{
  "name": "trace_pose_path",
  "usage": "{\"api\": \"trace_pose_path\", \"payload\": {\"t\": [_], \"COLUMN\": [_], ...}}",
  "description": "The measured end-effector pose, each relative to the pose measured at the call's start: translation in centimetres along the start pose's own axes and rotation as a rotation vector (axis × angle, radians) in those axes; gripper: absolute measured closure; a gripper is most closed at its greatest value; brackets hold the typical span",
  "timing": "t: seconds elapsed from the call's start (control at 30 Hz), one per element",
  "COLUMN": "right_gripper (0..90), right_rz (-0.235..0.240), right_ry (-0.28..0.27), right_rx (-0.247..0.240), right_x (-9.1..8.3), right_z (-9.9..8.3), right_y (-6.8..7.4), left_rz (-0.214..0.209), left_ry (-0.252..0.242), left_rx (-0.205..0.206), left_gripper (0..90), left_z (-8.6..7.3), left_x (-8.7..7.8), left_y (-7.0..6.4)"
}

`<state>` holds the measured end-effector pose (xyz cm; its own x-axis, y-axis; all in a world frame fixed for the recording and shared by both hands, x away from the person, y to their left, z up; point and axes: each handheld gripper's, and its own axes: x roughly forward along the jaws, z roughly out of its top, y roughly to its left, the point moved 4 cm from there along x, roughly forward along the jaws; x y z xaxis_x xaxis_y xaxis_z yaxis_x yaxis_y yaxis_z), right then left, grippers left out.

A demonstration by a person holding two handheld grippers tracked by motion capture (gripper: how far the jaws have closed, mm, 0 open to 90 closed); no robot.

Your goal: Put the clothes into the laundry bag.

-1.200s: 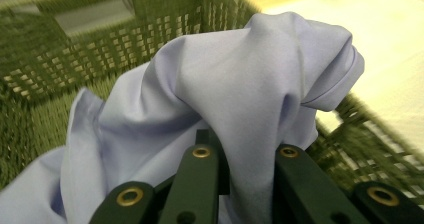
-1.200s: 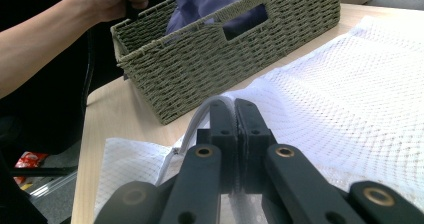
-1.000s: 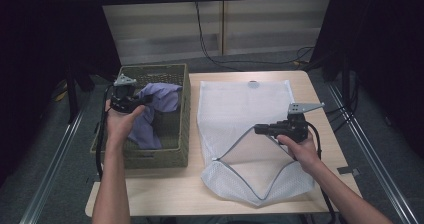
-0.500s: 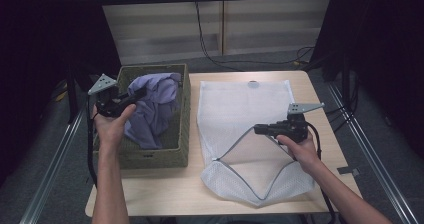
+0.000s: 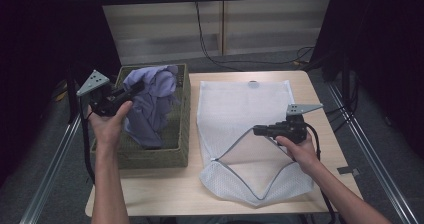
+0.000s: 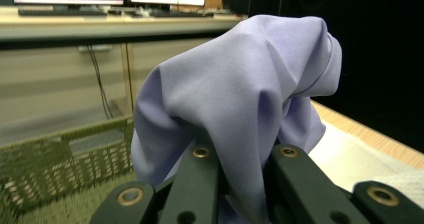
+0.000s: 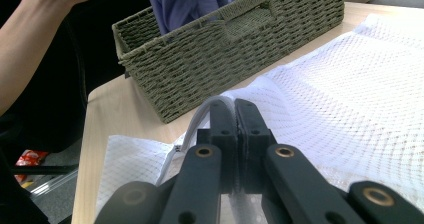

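Observation:
A lavender cloth (image 5: 150, 104) hangs lifted above the woven green basket (image 5: 177, 149), its lower part still inside. My left gripper (image 5: 136, 88) is shut on the cloth's top; in the left gripper view the cloth (image 6: 240, 104) drapes over the jaws of the left gripper (image 6: 240, 156). A white mesh laundry bag (image 5: 245, 109) lies flat on the table, its zippered mouth pulled open. My right gripper (image 5: 256, 130) is shut on the bag's upper zipper edge and holds it raised; the right gripper view shows the right gripper (image 7: 234, 115) pinching that edge, with the mesh bag (image 7: 350, 99) spread behind.
The wooden table (image 5: 165, 194) has bare surface at its front left. The basket (image 7: 210, 64) stands left of the bag, close to it. Cables (image 5: 210, 34) hang behind the table. Metal rails (image 5: 370, 149) run along both sides.
My left gripper has pulled the lavender cloth up out of the basket and back toward the left. The right gripper has held the bag's edge still.

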<state>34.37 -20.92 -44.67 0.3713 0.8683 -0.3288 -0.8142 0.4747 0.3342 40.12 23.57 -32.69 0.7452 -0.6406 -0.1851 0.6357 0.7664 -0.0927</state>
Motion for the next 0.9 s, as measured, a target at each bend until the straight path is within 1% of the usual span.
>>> {"api": "trace_pose_path", "payload": {"t": [0.13,0.27,0.4,0.47,0.5,0.6,0.63,0.7,0.73,0.8,0.87,0.9], "right_gripper": [88.6,88.6,88.6,88.6,88.7,88.7,88.7,88.7,88.7,88.7,88.7,88.7], "right_rz": [-0.002,-0.003,-0.003,-0.001,0.0,-0.001,0.0,-0.003,-0.001,-0.005,-0.005,-0.005], "right_ry": [-0.002,0.001,0.001,0.002,0.002,0.002,-0.002,-0.005,-0.006,-0.008,-0.009,-0.009], "right_rx": [0.0,0.0,-0.003,-0.002,-0.002,-0.001,-0.001,-0.005,-0.004,-0.004,-0.003,-0.003], "right_x": [-0.1,-0.1,0.0,0.0,0.0,-0.1,-0.1,-0.2,-0.2,-0.3,-0.3,-0.3], "right_z": [0.0,0.0,0.0,0.0,0.0,0.0,0.0,0.1,0.1,0.2,0.3,0.3], "right_y": [0.0,0.0,0.0,0.0,0.0,0.0,0.0,0.0,0.0,0.0,0.0,0.0], "left_rz": [-0.011,-0.017,-0.021,-0.03,-0.026,-0.036,-0.031,-0.035,-0.027,-0.032,-0.032,-0.033], "left_ry": [-0.047,-0.075,-0.095,-0.112,-0.121,-0.131,-0.129,-0.136,-0.131,-0.141,-0.151,-0.151], "left_rx": [0.01,0.011,0.022,0.02,0.009,0.03,0.036,0.038,0.044,0.03,0.03,0.037], "left_gripper": [86.4,86.3,86.4,86.4,86.3,86.4,86.4,86.4,86.4,86.4,86.4,86.4], "left_z": [1.0,1.6,2.2,2.5,2.7,3.2,3.4,3.6,3.7,4.0,4.5,4.8], "left_x": [-0.9,-1.5,-2.1,-2.2,-2.2,-2.4,-2.4,-2.5,-2.6,-2.7,-2.8,-2.9], "left_y": [-0.6,-0.8,-1.1,-1.2,-1.3,-1.7,-1.8,-1.9,-1.8,-1.7,-1.8,-1.8]}}
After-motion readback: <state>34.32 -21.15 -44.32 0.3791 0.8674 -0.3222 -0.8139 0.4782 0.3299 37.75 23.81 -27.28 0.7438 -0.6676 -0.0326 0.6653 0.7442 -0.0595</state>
